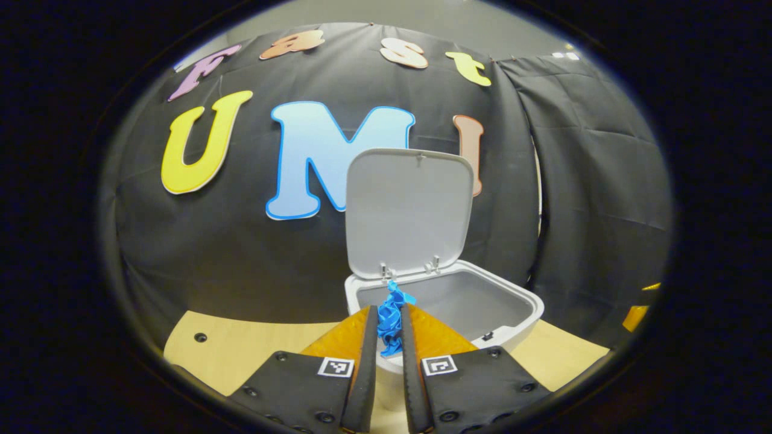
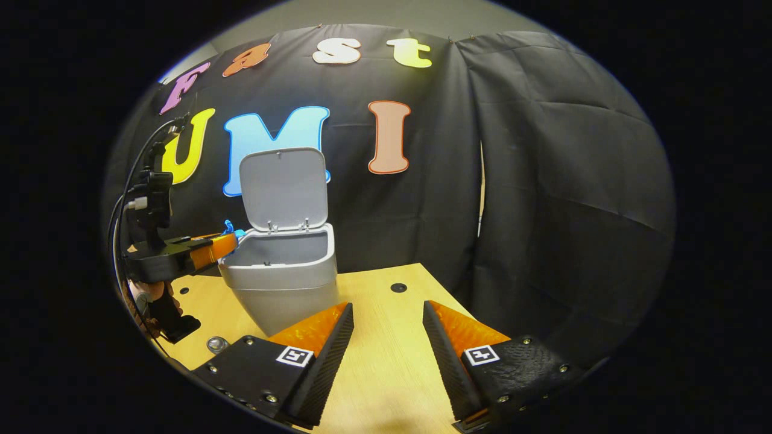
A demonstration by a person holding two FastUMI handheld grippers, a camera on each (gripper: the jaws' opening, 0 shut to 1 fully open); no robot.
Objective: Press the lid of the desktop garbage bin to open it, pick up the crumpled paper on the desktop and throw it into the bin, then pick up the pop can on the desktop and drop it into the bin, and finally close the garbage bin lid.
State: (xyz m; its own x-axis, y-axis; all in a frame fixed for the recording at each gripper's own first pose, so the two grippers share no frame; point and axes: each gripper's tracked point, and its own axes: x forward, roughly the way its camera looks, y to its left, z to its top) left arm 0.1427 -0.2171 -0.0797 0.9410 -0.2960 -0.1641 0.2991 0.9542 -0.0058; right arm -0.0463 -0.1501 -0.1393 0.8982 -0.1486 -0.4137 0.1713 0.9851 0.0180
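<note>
The grey desktop bin (image 1: 506, 313) (image 2: 283, 283) stands on the wooden table with its lid (image 1: 407, 208) (image 2: 283, 187) raised upright. My left gripper (image 1: 390, 313) is shut on a crumpled blue paper (image 1: 392, 319), held just over the bin's near rim. In the right gripper view that same left gripper (image 2: 226, 241) shows at the bin's left edge, with the blue paper (image 2: 232, 228) poking from its fingertips. My right gripper (image 2: 386, 313) hangs open above the table, to the right of the bin, with nothing between its fingers.
The wooden table (image 2: 386, 361) has round holes (image 2: 398, 287) in its top and ends near the black cloth wall. A small round metal piece (image 2: 217, 344) lies near the bin's left foot. A hand (image 2: 151, 301) holds the left gripper's handle.
</note>
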